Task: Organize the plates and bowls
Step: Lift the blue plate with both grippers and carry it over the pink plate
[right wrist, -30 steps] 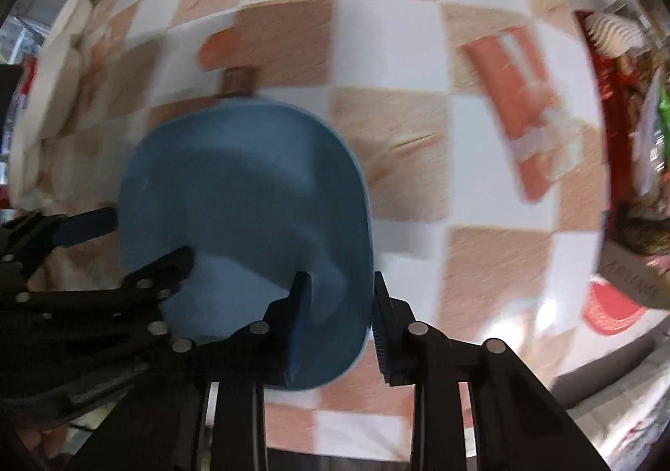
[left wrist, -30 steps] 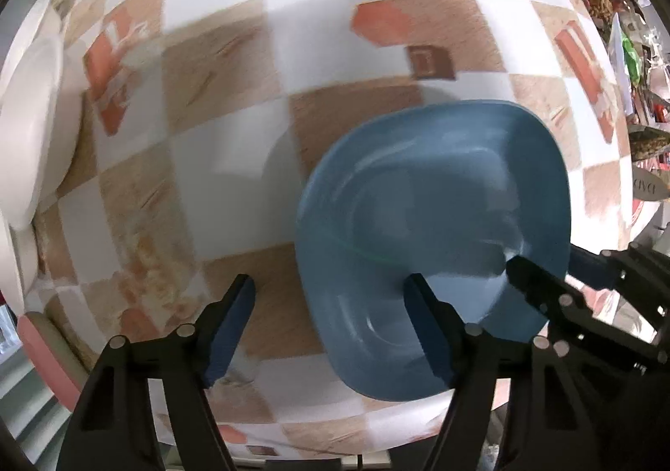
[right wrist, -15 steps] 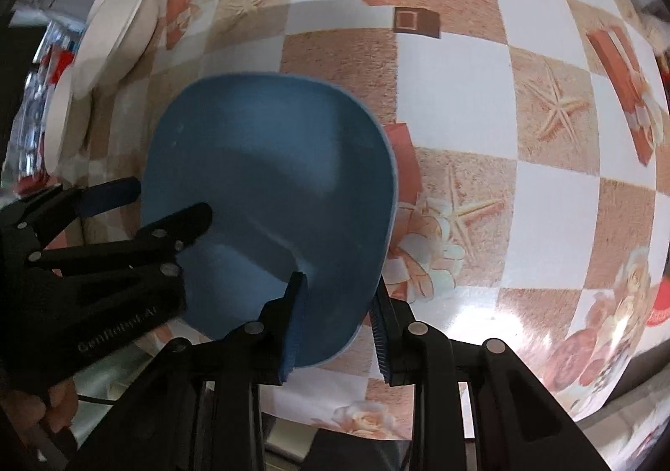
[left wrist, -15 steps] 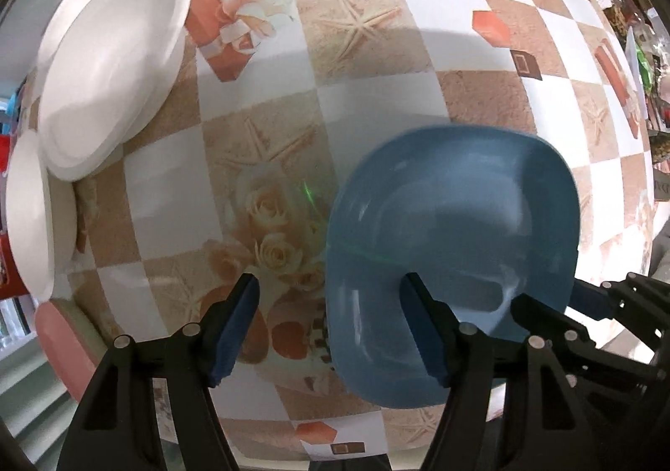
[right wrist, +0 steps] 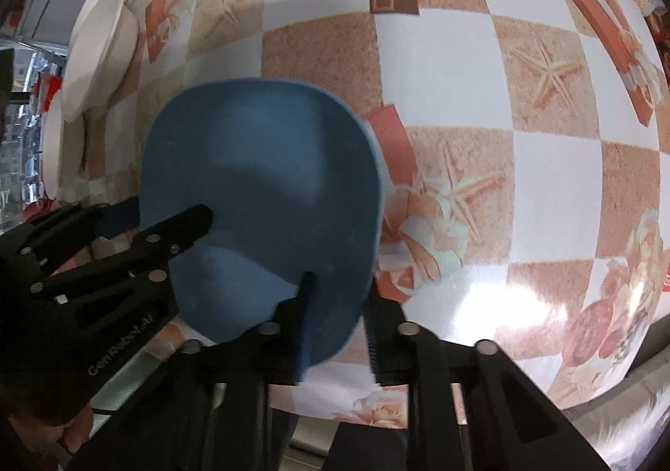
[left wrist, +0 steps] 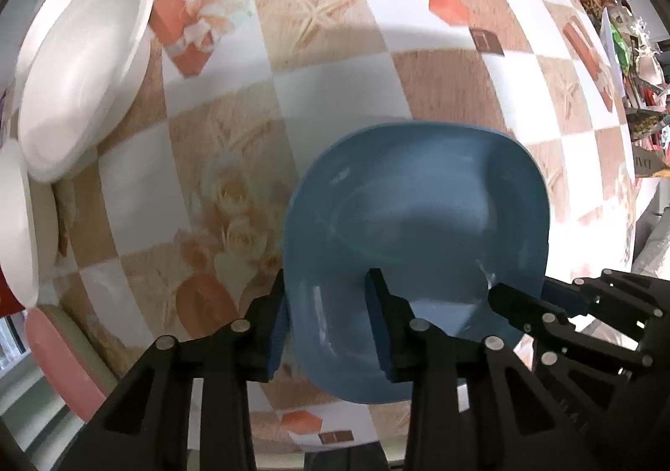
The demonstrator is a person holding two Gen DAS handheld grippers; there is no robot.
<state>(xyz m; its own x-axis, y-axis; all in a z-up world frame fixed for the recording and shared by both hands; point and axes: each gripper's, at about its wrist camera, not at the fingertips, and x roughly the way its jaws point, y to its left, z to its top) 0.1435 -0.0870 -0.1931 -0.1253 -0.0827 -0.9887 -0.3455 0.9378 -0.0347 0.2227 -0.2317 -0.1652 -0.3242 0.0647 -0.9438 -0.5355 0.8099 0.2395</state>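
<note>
Blue bowl (left wrist: 414, 244) is off the tabletop (left wrist: 335, 73), carried between both grippers. The left gripper (left wrist: 328, 320) has just been closing and now pinches the bowl's near-left rim, one pad outside the wall and one inside. The right gripper (right wrist: 335, 316) has also narrowed a little and is clenched on the bowl's opposite rim, which runs between its pads. Seen from the left gripper, the right one reaches in from the lower right; seen from the right gripper, the left one comes in from the lower left.

Ahead and to the left of both grippers, near the tabletop's edge, a stack of white plates (left wrist: 79, 94) lies with another white dish (left wrist: 16, 219) just beside it and a pink dish (left wrist: 54, 362) nearer still.

As a judgement, the sorting is partly done: the white pieces already sit grouped, while the blue bowl still has to be carried to its place and set down. Whether other dishes remain elsewhere cannot be told.
</note>
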